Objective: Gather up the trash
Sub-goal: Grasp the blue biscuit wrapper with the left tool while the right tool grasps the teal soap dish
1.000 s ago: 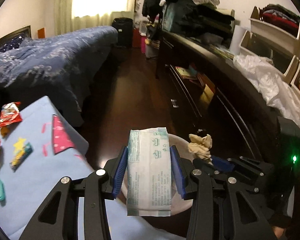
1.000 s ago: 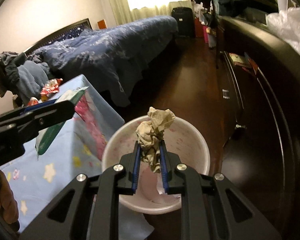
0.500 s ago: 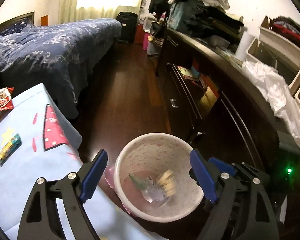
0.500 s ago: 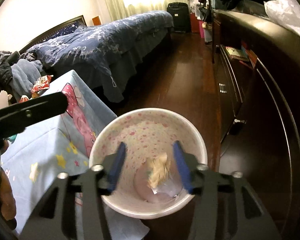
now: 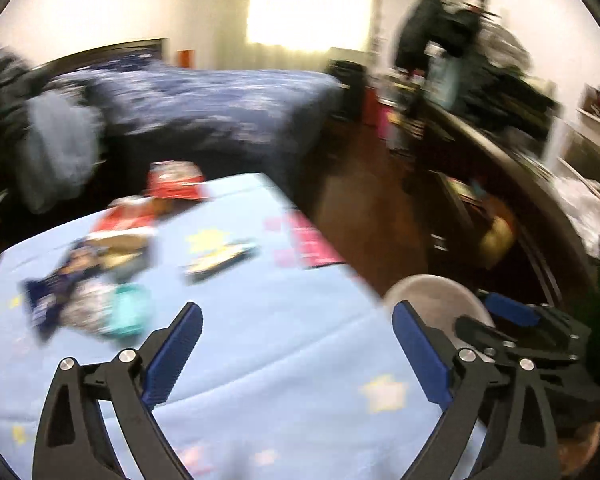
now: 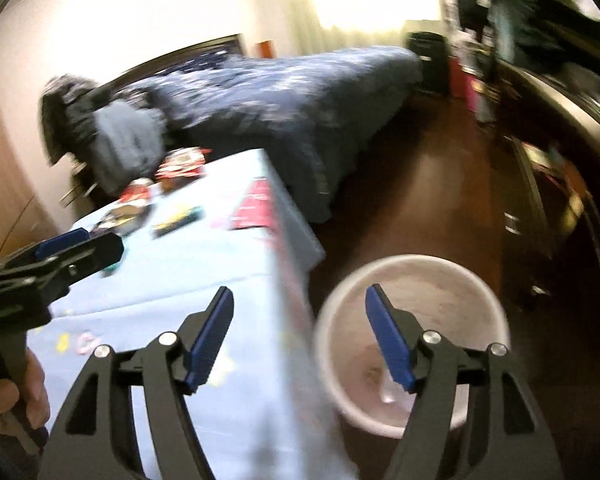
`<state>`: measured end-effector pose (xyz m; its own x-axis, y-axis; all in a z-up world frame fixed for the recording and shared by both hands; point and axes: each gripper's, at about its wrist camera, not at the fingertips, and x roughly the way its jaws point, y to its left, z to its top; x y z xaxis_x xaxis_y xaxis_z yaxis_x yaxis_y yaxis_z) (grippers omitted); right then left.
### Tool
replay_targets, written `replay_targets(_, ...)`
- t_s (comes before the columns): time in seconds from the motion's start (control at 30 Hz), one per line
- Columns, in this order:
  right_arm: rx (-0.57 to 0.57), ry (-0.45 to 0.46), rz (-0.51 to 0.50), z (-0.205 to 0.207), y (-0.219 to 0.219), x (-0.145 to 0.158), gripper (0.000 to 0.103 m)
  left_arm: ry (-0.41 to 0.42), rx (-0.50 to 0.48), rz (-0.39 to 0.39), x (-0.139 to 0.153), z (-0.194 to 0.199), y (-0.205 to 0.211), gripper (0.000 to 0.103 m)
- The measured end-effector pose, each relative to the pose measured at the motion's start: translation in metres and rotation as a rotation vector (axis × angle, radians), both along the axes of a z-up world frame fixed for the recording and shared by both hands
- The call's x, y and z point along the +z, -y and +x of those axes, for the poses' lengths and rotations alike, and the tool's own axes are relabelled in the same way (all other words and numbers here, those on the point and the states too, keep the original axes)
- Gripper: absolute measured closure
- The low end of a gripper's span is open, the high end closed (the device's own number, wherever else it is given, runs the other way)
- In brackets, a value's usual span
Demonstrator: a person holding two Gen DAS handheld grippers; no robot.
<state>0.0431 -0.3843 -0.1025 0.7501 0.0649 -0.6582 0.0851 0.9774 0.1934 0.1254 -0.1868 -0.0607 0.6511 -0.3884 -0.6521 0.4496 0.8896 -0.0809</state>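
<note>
Both views are motion-blurred. My left gripper [image 5: 296,322] is open and empty above the light blue tablecloth [image 5: 260,340]. Several wrappers lie on the cloth ahead of it: a red packet [image 5: 174,184], a dark blue wrapper [image 5: 60,292], a teal item [image 5: 130,310] and a small dark bar [image 5: 220,260]. My right gripper [image 6: 300,320] is open and empty over the table's right edge, beside the pinkish-white trash bin [image 6: 412,344] on the floor. The bin's rim also shows in the left wrist view [image 5: 432,292]. Trash lies at the bin's bottom [image 6: 388,392].
A bed with a dark blue quilt [image 5: 204,104] stands behind the table. A dark wooden dresser [image 6: 560,184] runs along the right, with brown floor [image 6: 420,184] between it and the bed. The left gripper [image 6: 60,256] shows at the left of the right wrist view.
Both grippers opened and dropped the white packet and the crumpled paper into the bin. Both have since swung left from the bin toward the table.
</note>
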Motion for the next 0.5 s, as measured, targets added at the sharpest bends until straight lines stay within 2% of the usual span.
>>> replay_targets(0.17, 0.149, -0.027, -0.016, 0.026, -0.068, 0.005, 0.028, 0.02, 0.19, 0.046, -0.003, 0.017, -0.081, 0.004)
replay_targets(0.27, 0.216, -0.048, -0.037, 0.041, -0.104, 0.005, 0.028, -0.024, 0.283, 0.036, -0.013, 0.045, -0.133, 0.004)
replay_targets(0.43, 0.292, -0.071, -0.047, 0.065, -0.146, 0.005, 0.028, -0.077, 0.36, 0.008, -0.03, 0.092, -0.18, 0.004)
replay_targets(0.5, 0.308, -0.074, -0.05, 0.072, -0.155, 0.004, 0.028, -0.084, 0.39, 0.028, -0.038, 0.113, -0.19, 0.004)
